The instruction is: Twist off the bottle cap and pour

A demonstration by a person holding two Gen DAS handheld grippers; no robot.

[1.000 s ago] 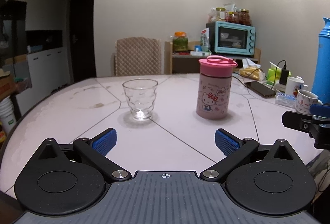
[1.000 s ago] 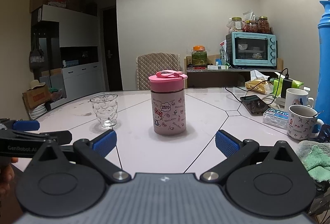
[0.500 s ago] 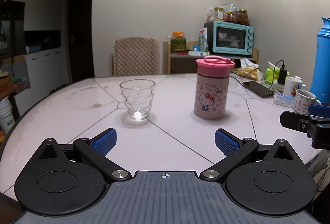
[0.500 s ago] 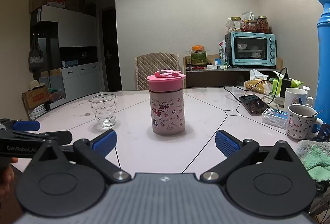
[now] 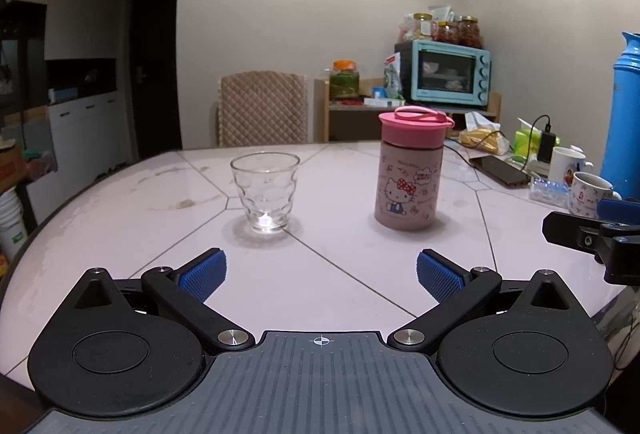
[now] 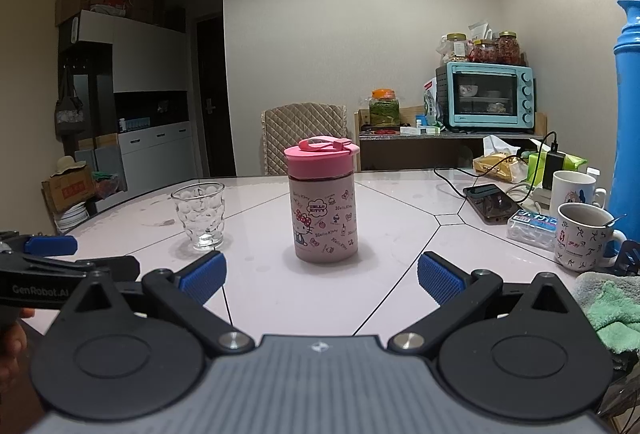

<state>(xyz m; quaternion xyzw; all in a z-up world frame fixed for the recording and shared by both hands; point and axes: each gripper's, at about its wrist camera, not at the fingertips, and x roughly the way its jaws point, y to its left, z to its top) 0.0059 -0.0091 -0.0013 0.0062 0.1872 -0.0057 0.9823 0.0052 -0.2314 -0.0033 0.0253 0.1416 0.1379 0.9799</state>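
A pink cartoon-print bottle [image 5: 408,186] [image 6: 323,222] stands upright on the pale table, its pink screw cap [image 5: 414,122] [image 6: 320,158] closed on top. An empty clear glass [image 5: 265,192] [image 6: 199,216] stands to the bottle's left. My left gripper [image 5: 319,274] is open above the table's near edge, short of both objects, roughly between them. My right gripper [image 6: 320,276] is open too, and the bottle stands just beyond its fingers, near the centre. Each gripper shows at the edge of the other's view.
At the right stand two mugs [image 6: 584,238], a phone [image 6: 490,202] on a cable, a small box, a tall blue flask [image 6: 628,122] and a green cloth [image 6: 612,310]. A quilted chair [image 5: 262,108] and a shelf with a teal oven [image 5: 444,78] stand behind the table [image 5: 320,266].
Both views have shifted slightly: the bottle and glass sit a little further left in each frame. Both grippers remain open.
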